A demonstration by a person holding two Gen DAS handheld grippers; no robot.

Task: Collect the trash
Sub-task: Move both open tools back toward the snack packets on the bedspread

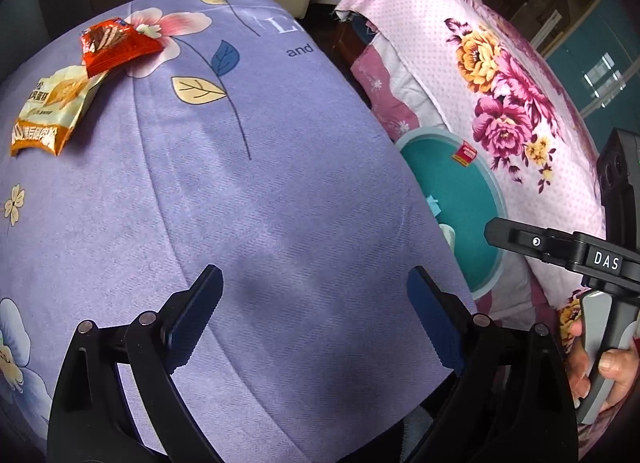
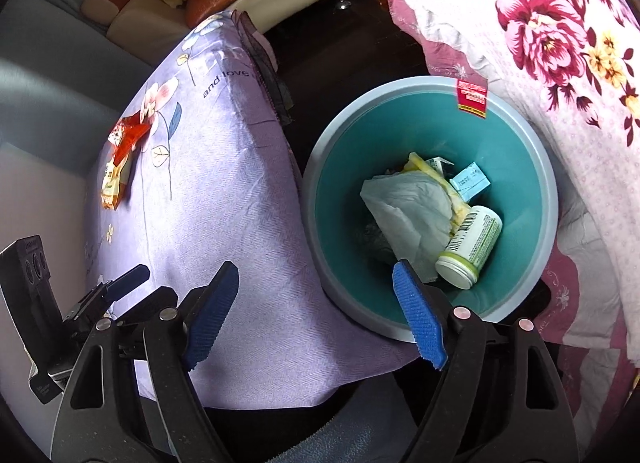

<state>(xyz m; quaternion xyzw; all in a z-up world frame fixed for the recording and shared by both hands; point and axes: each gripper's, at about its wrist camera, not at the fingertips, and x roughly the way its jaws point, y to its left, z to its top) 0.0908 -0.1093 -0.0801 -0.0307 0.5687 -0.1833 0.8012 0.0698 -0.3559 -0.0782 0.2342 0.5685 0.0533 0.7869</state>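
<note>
Currently two wrappers lie on the purple floral cloth, far-left of the teal bin. The red wrapper overlaps the top end of the cream-and-orange wrapper; the latter's long axis runs away from the camera, orange end nearest. Its print is Chinese and unreadable. The cloth reads "and love" in the right wrist view.

The bin sits just beside the cloth's edge, with a red sticker on its far rim, text too small to read. Inside: crumpled tissue, a white bottle lying on its side with its cap towards the camera and a barcode label, and a small blue box.

Left gripper is spread wide and empty over the cloth. Right gripper is spread, empty, straddling the bin's near rim; "DAS" is printed on its body.
</note>
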